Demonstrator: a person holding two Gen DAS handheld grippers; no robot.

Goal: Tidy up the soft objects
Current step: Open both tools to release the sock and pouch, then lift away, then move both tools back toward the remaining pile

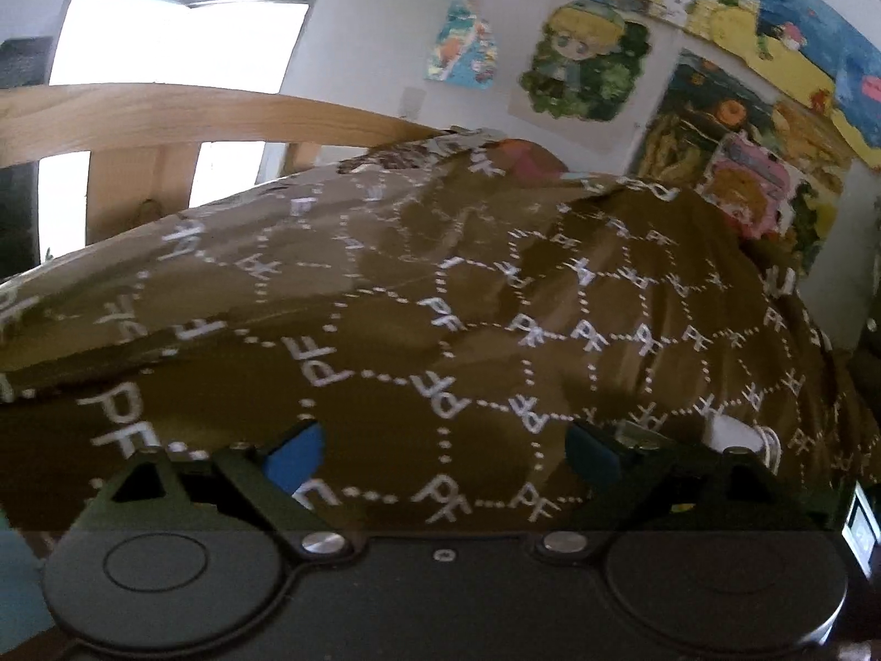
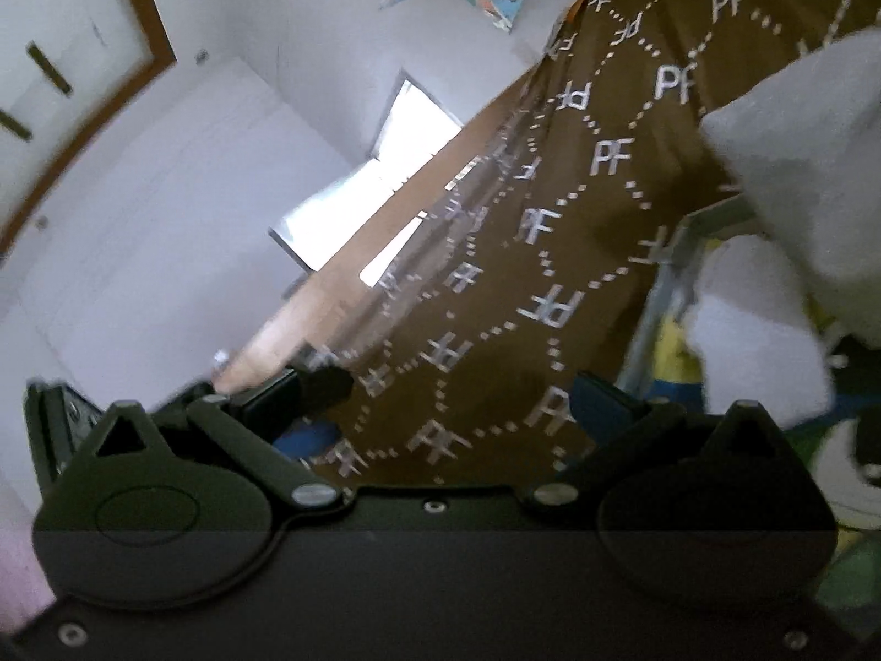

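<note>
A big brown padded cushion [image 1: 440,303] printed with white "PF" letters and dotted hexagons fills the left wrist view. My left gripper [image 1: 443,460] has its blue-padded fingers [image 1: 297,460] set wide, and the cushion's thick edge bulges between them. In the right wrist view the same cushion [image 2: 578,193] rises slanting from my right gripper [image 2: 451,424], whose jaws also stand wide with the fabric pressed between them. A white soft object [image 2: 815,176] lies against the cushion at the right, with another white piece [image 2: 754,330] below it.
A wooden bed rail [image 1: 165,110] runs behind the cushion. Cartoon posters [image 1: 716,110] cover the white wall. A bright window [image 2: 380,176] and a wood-framed door [image 2: 71,82] show in the tilted right wrist view. A metal frame [image 2: 661,286] and yellow-green items [image 2: 677,352] sit at the lower right.
</note>
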